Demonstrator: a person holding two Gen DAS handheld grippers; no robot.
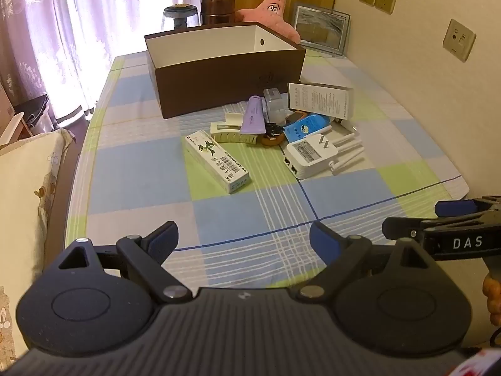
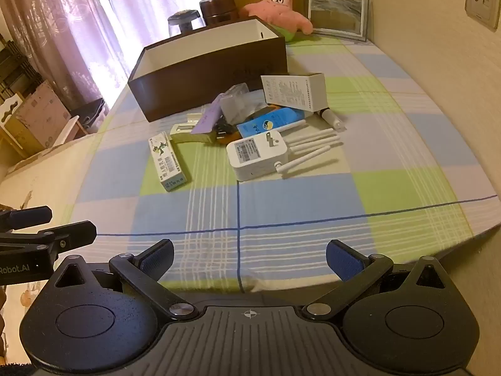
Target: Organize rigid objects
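At the bottom of the left wrist view, our left gripper (image 1: 242, 239) has its jaws spread wide, blue pads facing inward, with nothing between them. The right wrist view shows our right gripper (image 2: 249, 257) the same way: jaws wide apart and empty. Both hover over the near edge of a blue, green and white checked cloth (image 1: 141, 169) covering the table.

Above the jaws, near frame centre, lies a long white cardboard box with a green cartoon print (image 1: 216, 164), angled diagonally. To its right sits a white plug-in router with four thin antennas (image 2: 258, 153), lying flat with its prongs up. Behind these is a small heap: a lilac tube (image 1: 252, 116), a cream hair clip (image 1: 231, 133), a blue packet (image 2: 269, 123), a clear plastic case (image 2: 236, 103), and a white printed carton (image 2: 294, 92). A dark item beneath the heap is too hidden to name.

Just beyond the heap stands an open brown storage box with a white interior (image 1: 228, 84), which looks empty. In the upper part of the frame, a pink star plush (image 2: 281, 3) sits behind it.
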